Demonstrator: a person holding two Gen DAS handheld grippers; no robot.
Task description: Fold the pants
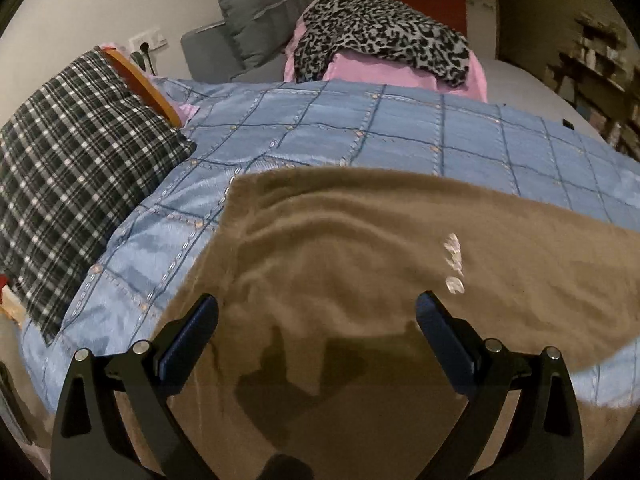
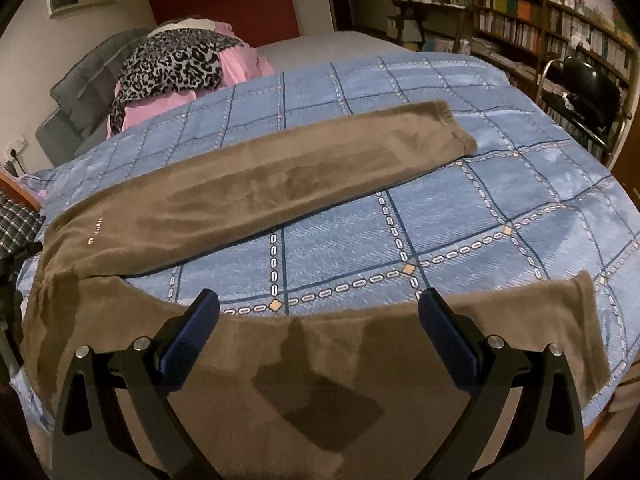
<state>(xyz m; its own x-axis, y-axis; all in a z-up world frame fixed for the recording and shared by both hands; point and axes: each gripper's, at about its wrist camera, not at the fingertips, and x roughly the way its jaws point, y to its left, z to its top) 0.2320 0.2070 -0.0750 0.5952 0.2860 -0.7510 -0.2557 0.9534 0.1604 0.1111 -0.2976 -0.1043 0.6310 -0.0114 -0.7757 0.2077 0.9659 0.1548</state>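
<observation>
- On the bed [image 2: 500,152], brown pants [image 2: 256,184] lie spread out on a blue checked cover.
- One leg lies flat across the middle of the bed. The other leg lies along the near edge and partly hangs over it.
- The waist end sits by the left edge, near a checked pillow [image 1: 76,152].
- The left gripper [image 1: 318,320] hangs over the waist part with its fingers spread wide, holding nothing.
- The right gripper [image 2: 320,316] hangs over the near leg. Its fingers are spread wide too, holding nothing.
- The pants look soft and fluffy, so a small pinch might slip off.
- A grab could also catch the blue cover and lift it too.
- If only one gripper lifts, the near leg could slide off the edge.
- A pile of pink and spotted clothes [image 2: 180,64] sits at the far side, well apart from the pants.
</observation>
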